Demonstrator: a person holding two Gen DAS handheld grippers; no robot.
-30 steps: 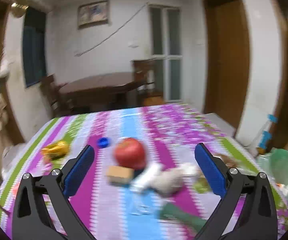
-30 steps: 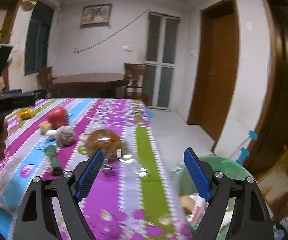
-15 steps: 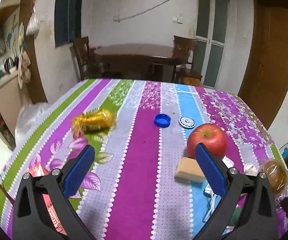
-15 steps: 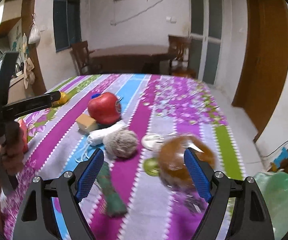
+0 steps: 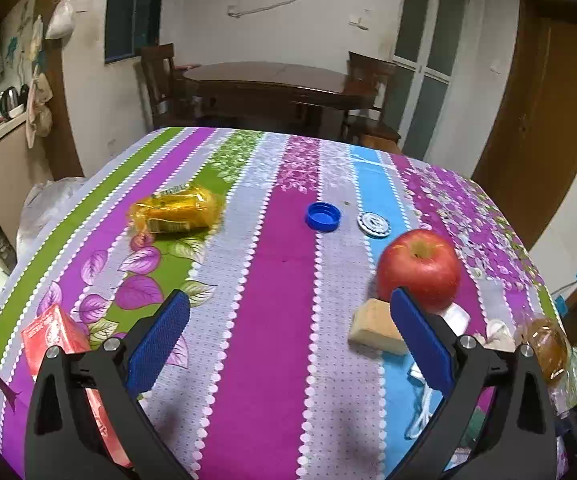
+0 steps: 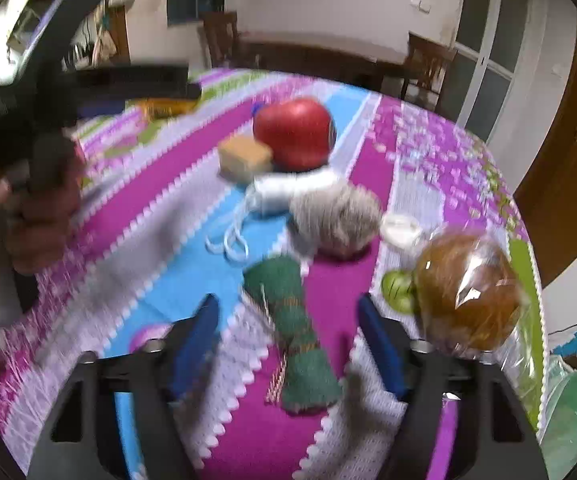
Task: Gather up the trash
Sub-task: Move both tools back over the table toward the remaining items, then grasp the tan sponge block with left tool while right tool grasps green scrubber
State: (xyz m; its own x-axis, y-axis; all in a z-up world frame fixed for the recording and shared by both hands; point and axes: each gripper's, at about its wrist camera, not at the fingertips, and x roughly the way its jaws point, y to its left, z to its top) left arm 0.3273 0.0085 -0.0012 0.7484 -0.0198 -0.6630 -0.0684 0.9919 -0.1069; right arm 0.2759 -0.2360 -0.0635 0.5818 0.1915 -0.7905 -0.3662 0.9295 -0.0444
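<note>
The right tool (image 6: pixel 288 336) hangs over the near edge of the striped purple worktop (image 6: pixel 328 440), its blue pads having just been closing, yet apart and gripping nothing; the green knitted roll (image 6: pixel 292 340) lies between them (blurred, so I cannot tell about touch). Toward the right edge sits the brown bun in clear wrap (image 6: pixel 468 292). The left tool (image 5: pixel 288 332) stands wide, empty, over bare cloth, a red carton (image 5: pixel 54 334) at the near left corner. Farther in are a tan block (image 5: pixel 372 326) touching a red apple (image 5: pixel 418 270), then a blue bottle cap (image 5: pixel 323 217), and a yellow crinkled wrapper (image 5: pixel 176 214) toward the left edge.
</note>
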